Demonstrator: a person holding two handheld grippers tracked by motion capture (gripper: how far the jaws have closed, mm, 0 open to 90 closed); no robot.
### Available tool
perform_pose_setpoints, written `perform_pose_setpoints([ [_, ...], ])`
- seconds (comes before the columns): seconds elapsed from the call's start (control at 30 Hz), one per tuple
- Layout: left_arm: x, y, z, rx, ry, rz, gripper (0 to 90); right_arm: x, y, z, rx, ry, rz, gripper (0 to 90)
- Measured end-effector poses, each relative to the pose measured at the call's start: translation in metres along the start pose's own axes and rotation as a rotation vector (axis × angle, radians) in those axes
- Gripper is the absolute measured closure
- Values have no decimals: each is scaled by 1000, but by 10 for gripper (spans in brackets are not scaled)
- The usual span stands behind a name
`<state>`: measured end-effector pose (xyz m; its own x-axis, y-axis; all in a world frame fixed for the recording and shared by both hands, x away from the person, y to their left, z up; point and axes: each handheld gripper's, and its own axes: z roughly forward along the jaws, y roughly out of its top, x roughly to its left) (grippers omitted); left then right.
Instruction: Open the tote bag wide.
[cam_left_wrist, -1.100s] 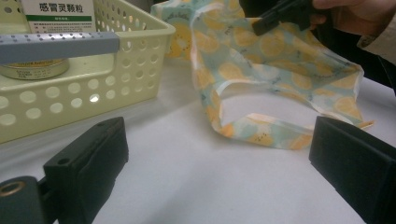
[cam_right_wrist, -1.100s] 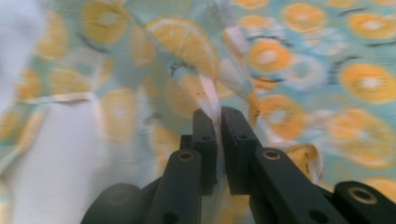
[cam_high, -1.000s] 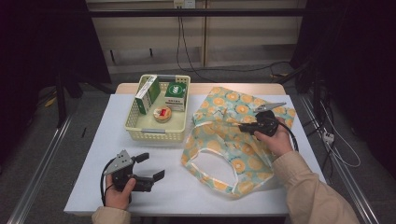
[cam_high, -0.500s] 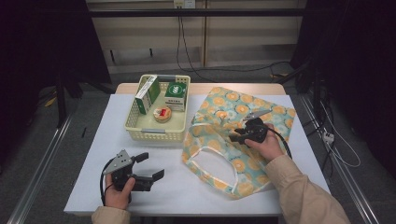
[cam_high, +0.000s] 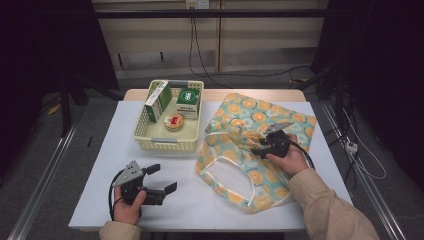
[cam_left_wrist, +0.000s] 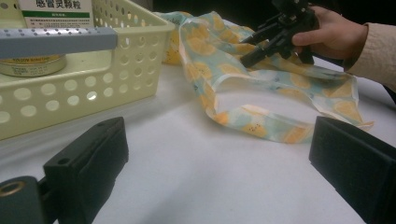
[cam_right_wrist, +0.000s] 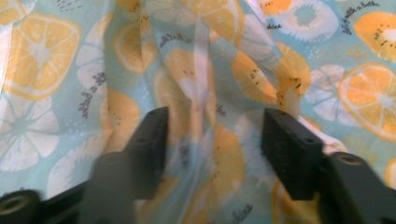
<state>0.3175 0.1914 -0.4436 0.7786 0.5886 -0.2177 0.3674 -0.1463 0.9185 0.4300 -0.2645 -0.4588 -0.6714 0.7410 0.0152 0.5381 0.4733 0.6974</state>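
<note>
A fabric bag (cam_high: 235, 125) printed with orange slices on teal lies flat on the right half of the white table (cam_high: 100, 165), its opening towards the person. My right gripper (cam_high: 260, 145) hovers low over the bag's middle and points left. Its jaws have just been opening and now stand apart, with a loose fold of the bag (cam_right_wrist: 46, 51) between them that the pads (cam_right_wrist: 289, 149) do not press. My left gripper (cam_high: 165, 177) rests open on the table at the front left, nothing between its jaws. From there I see the bag (cam_left_wrist: 210, 51) and the right gripper (cam_left_wrist: 252, 49).
A pale yellow basket (cam_high: 165, 145) stands left of the bag at the back. It holds a tall green-and-white box (cam_high: 157, 100), a green box (cam_high: 187, 102) and a round tin (cam_high: 174, 121). The basket (cam_left_wrist: 93, 88) is close ahead of my left gripper.
My right gripper has come down onto the bag, a little nearer the person, and its jaws have opened. The bag's fabric has settled flat. The left gripper has stayed put.
</note>
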Motion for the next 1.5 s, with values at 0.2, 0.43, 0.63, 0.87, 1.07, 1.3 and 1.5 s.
perform_pose_setpoints([
  [0.2, 1, -1, 1, 0, -1, -8, 45, -1, 4, 2, -4, -6, -13, 729],
  [0.43, 0, 0, -1, -5, 0, -6, 45, -3, 11, 5, 28, -5, -13, 891],
  [0.63, 1, 0, -2, -6, 0, -5, 45, -11, 20, -2, 22, -6, 30, 898],
  [0.87, 2, -1, -3, -7, 4, -13, 45, -30, 34, -21, -53, -56, 77, 898],
  [1.07, 2, -2, -1, -4, 0, -14, 45, -44, 38, -35, -107, -129, 122, 898],
  [1.3, 1, -2, 1, 0, -4, -12, 45, -49, 37, -30, -96, -111, 97, 877],
  [1.5, 1, -4, -1, 8, 0, -17, 45, -52, 29, -2, -55, -113, 84, 737],
])
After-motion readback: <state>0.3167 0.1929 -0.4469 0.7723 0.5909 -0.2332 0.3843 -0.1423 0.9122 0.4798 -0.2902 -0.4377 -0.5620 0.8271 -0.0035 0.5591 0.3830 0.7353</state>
